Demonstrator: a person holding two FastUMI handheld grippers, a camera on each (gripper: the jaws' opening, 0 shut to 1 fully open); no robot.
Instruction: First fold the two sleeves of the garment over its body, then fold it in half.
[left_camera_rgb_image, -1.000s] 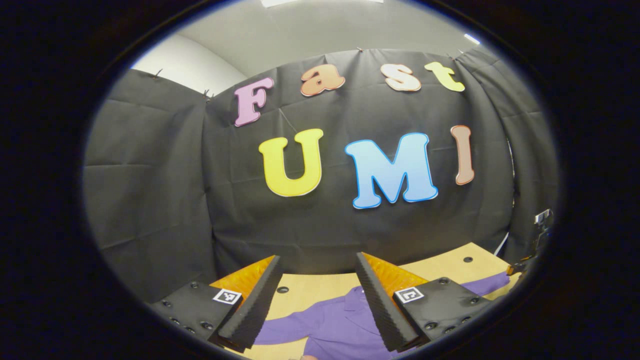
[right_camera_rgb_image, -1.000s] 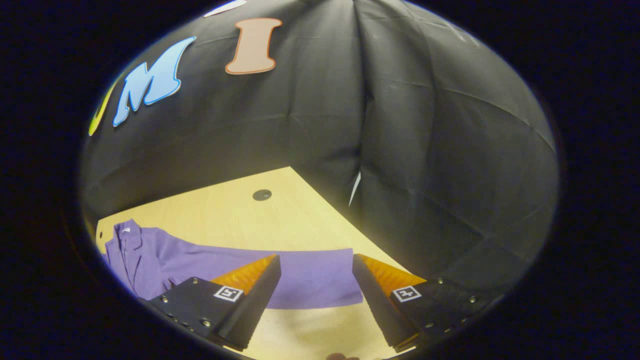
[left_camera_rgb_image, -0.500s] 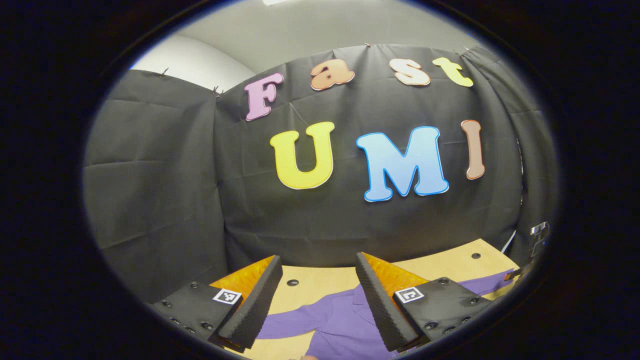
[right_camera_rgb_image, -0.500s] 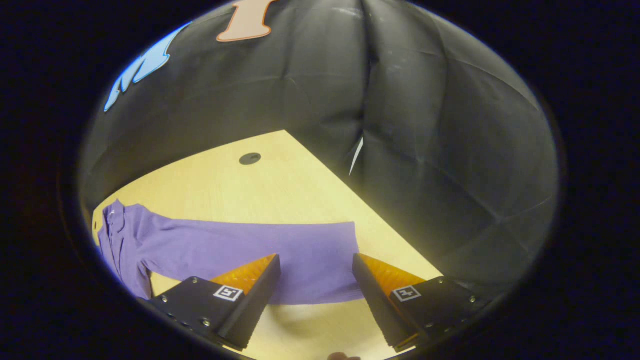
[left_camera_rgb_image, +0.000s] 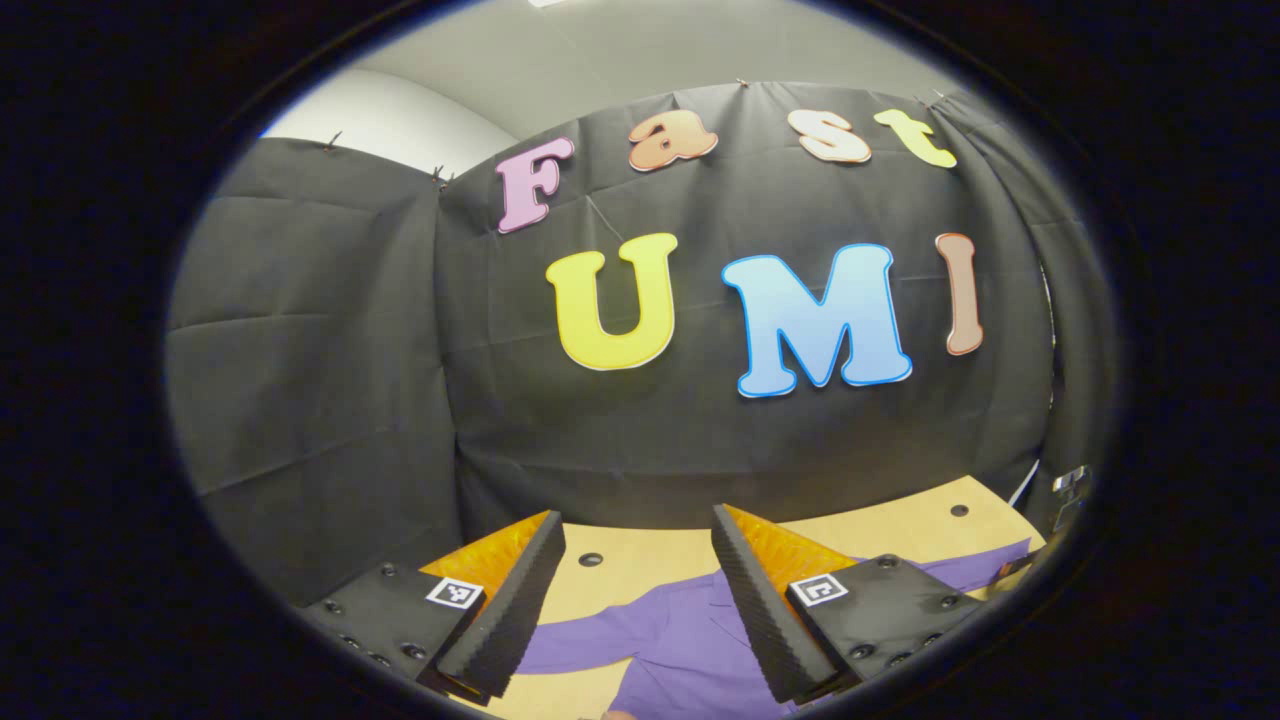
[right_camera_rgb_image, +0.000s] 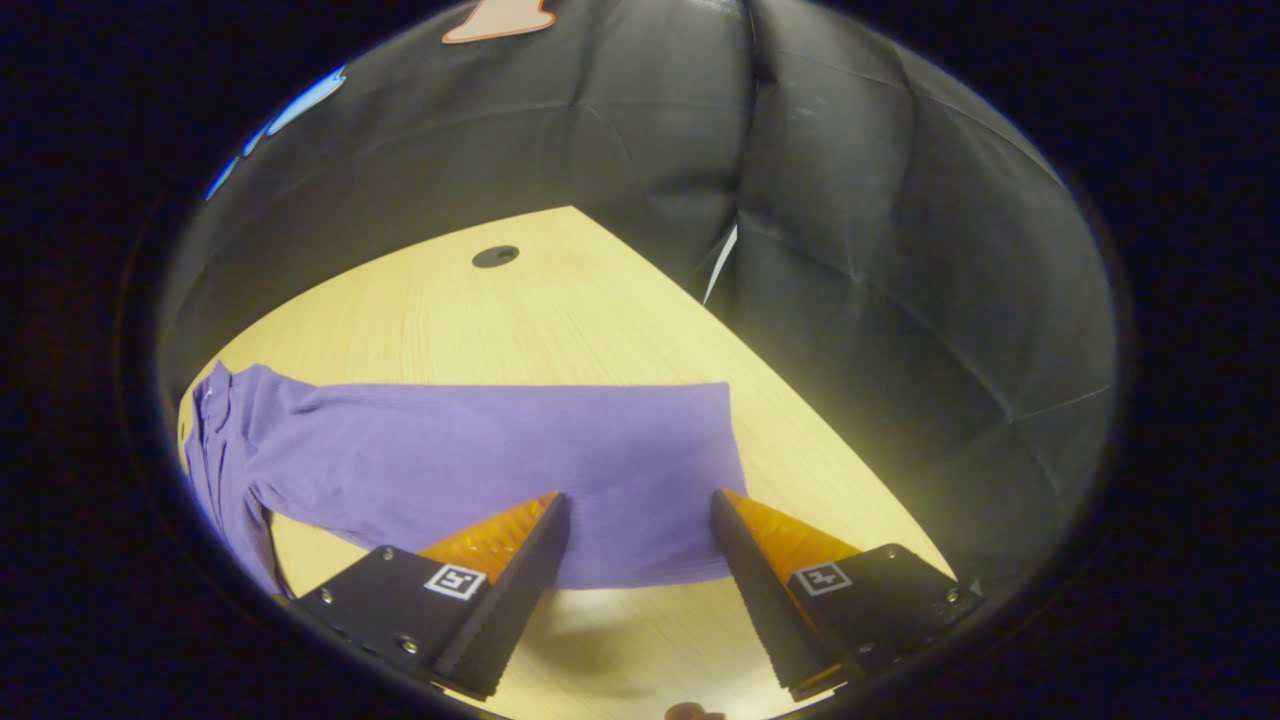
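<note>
Right hand-held gripper (right_camera_rgb_image: 640, 520), jaws spread, low-centre over the purple shirt's sleeve (right_camera_rgb_image: 600, 470) cuff, apparently lined up to pinch. Left hand-held gripper (left_camera_rgb_image: 635, 560) open, empty, above the collar area.

Both grippers open, poised low.
My left gripper (left_camera_rgb_image: 637, 590) hangs with its jaws spread wide; my right gripper (right_camera_rgb_image: 638, 580) tips downward, fingers parted, gripping nothing.
</note>
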